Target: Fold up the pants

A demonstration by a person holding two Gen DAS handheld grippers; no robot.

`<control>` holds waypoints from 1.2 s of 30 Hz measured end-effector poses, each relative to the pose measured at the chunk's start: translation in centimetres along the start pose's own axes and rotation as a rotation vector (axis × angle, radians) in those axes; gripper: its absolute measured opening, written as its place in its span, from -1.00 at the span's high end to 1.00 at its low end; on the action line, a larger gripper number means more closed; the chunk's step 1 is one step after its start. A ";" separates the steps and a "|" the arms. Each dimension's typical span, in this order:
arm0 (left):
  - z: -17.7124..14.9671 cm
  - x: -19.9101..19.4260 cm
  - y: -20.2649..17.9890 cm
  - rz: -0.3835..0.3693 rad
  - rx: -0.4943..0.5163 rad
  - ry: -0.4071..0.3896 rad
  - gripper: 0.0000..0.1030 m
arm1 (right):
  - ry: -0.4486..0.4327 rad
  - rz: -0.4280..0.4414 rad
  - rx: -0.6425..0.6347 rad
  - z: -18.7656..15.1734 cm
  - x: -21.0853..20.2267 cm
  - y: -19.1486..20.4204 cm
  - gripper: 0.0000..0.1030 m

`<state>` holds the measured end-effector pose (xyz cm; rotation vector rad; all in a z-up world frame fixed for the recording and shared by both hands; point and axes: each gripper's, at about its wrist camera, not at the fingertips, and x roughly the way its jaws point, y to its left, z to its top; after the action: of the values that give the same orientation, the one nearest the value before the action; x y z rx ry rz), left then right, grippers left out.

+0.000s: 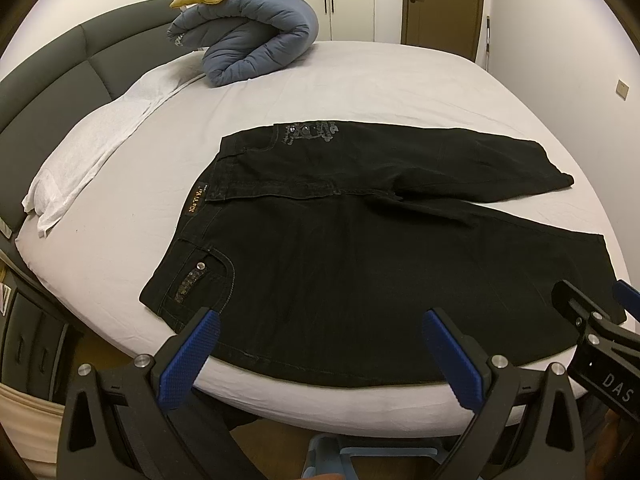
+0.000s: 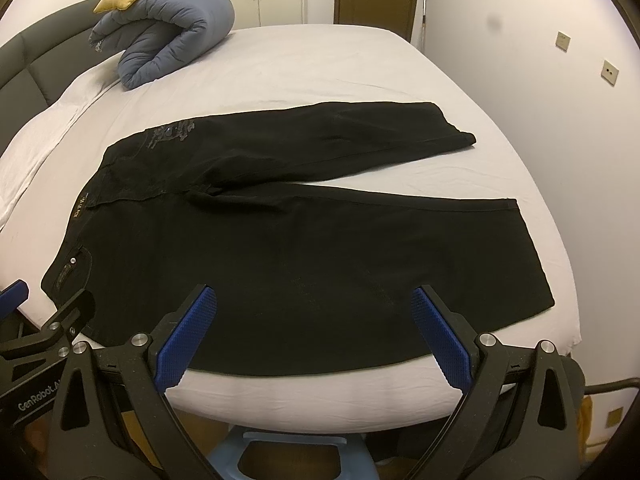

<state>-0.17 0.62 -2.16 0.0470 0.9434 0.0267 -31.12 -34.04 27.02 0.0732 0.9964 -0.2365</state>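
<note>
Bed [image 1: 360, 80] with pants [image 1: 360, 240] flat, unfolded.
Left gripper [image 1: 320, 344], right gripper [image 2: 314, 320]: jaws wide, empty; single-layer pinch risks skewed fold.

The pants [image 1: 360, 248] are matt black denim-like cloth with pale stitching, a shiny metal stud at the pocket and a tan woven label at the waistband, lying on a bed [image 1: 360, 80] covered in smooth, faintly creased pale cloth. Each tool, left tool [image 1: 320, 344] and right tool [image 2: 316, 320], looks like matt black plastic with bright metal pins and blue, finely knurled pads [image 2: 188, 336]. The rolled duvet [image 1: 256, 36] is soft quilted blue cloth, and the headboard [image 1: 52, 72] is dark, smooth padded upholstery.
</note>
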 end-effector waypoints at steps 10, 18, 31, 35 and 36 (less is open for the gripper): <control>5.7 3.5 3.8 -0.168 0.052 -0.007 -1.00 | -0.075 0.133 -0.110 3.1 0.9 0.4 -0.93; 19.2 11.5 7.6 -0.179 0.278 -0.023 -1.00 | -0.162 0.373 -0.370 12.6 5.2 1.6 -0.93; 29.5 33.1 7.7 -0.242 0.627 0.284 -1.00 | -0.067 0.580 -0.646 23.6 17.6 4.8 -0.54; 29.1 36.7 7.5 -0.274 0.642 0.367 -0.82 | -0.036 0.609 -0.636 24.2 20.4 4.3 -0.38; 29.0 37.6 7.7 -0.301 0.621 0.402 -0.80 | -0.034 0.612 -0.635 24.1 20.7 4.4 -0.36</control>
<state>45.32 9.16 -15.13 0.4875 1.3230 -0.5544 0.43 -37.26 22.58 -0.2046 0.9328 0.6379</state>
